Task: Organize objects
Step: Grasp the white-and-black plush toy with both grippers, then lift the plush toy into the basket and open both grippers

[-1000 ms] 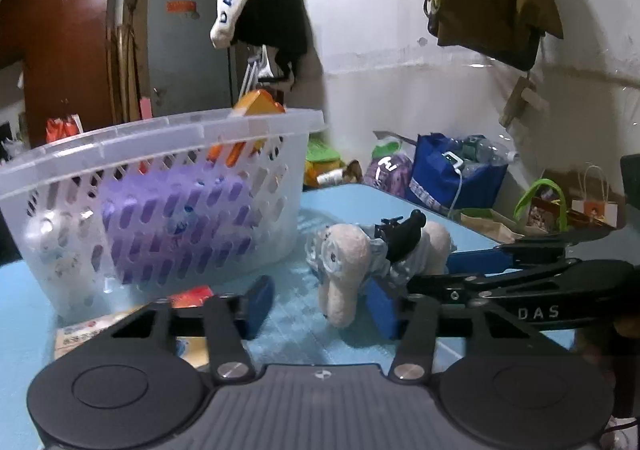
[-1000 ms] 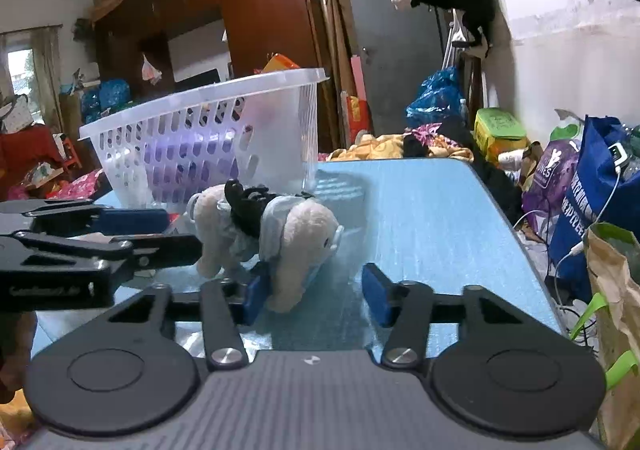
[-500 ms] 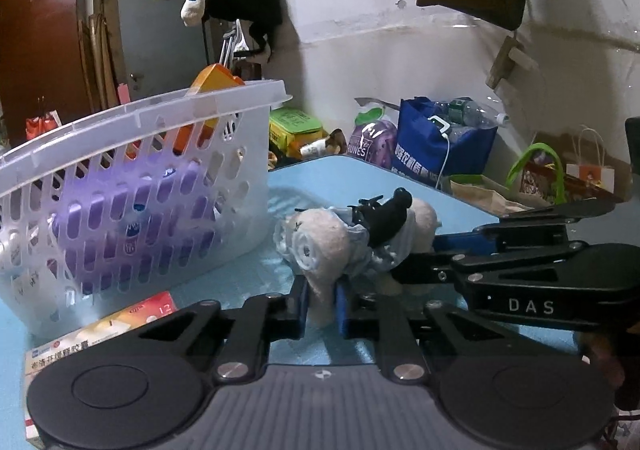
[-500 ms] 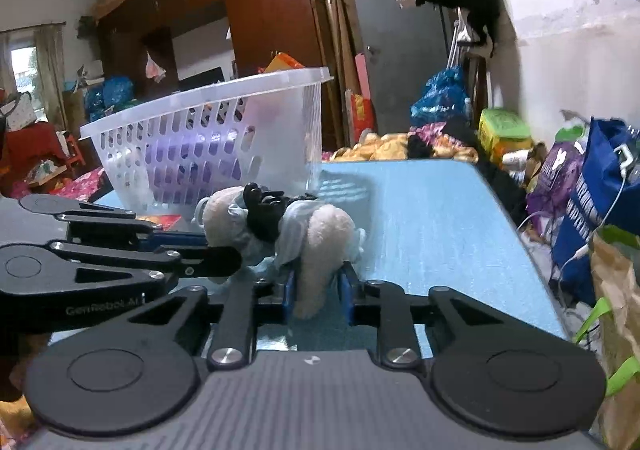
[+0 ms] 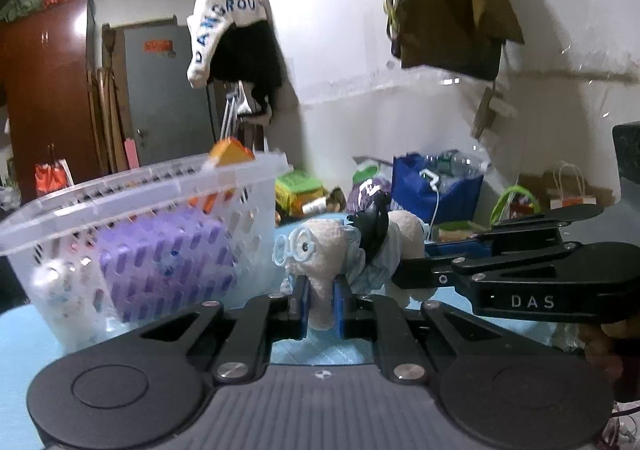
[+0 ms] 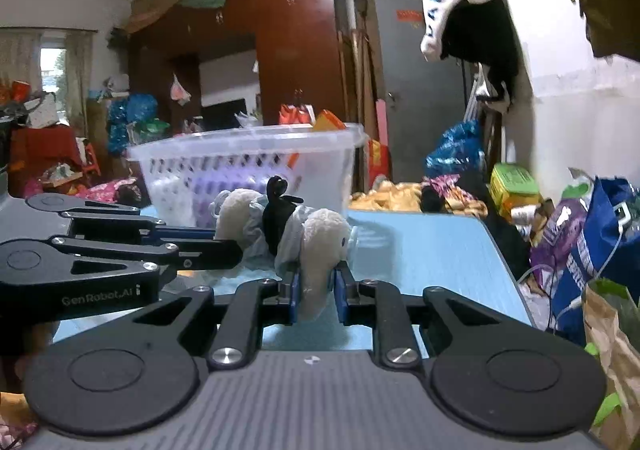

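The plush sheep [image 5: 340, 246] is cream, with pale blue glasses, a light blue shirt and a black bow. It hangs above the blue table [image 6: 432, 250], beside the white basket [image 5: 132, 202]. The left gripper [image 5: 320, 304] pinches a front leg; the right gripper [image 6: 316, 290] pinches a hind leg. Right of the sheep the table is bare to its edge.

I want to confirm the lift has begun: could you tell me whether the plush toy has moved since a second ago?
Yes. The plush toy has risen from the table toward the basket rim.
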Demonstrator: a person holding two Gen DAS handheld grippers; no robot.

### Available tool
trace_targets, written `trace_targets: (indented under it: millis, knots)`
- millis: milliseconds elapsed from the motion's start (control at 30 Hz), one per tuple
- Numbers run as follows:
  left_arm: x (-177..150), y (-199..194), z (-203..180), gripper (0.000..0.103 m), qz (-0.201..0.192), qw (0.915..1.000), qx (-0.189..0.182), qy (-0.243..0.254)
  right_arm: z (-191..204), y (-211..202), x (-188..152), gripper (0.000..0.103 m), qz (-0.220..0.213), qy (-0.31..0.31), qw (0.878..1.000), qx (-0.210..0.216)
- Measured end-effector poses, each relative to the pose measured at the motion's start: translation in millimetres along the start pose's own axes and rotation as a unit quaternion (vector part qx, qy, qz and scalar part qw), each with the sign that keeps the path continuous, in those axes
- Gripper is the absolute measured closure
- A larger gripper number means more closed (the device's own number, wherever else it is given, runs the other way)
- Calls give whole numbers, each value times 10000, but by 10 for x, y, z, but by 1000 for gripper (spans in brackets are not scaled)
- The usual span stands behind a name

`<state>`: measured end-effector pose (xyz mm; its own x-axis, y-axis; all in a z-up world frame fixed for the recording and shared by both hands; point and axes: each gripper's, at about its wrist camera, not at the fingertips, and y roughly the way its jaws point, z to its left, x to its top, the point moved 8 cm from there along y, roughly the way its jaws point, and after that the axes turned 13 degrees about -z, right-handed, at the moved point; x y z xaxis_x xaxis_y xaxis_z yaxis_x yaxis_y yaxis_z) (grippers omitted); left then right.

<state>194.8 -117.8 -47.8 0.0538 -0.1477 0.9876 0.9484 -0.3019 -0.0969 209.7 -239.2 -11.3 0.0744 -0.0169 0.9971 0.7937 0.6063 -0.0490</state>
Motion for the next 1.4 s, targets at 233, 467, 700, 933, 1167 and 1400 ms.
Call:
trace_targets:
  millis: [233,467,700,933,1167,1400]
  knots:
    - [434,-483,18,88,-705,9973,105,163,353,-131,472,83,-541,-291,9975,340]
    - [1185,-737,236,88,-1362,9846,558,942,650,304,1195,83,-914,-766,9912,579]
    - [1487,-254,1073,88,-1070,9828,1194,920,884,1282,1403,84,-680,-810,9912,801]
    - [1159,294,1761,88,-529,9910,1094,557,959,2096,976,84,-40,-1128,9902,820]
    - [896,328,1899,87,-377,9910,1188,489,1032,2162,781,83,45,-1204,9883,931]
    - [771,81,1793,30,-821,9812,1506,881,863,1855,689,32,254,-1141,9892,887]
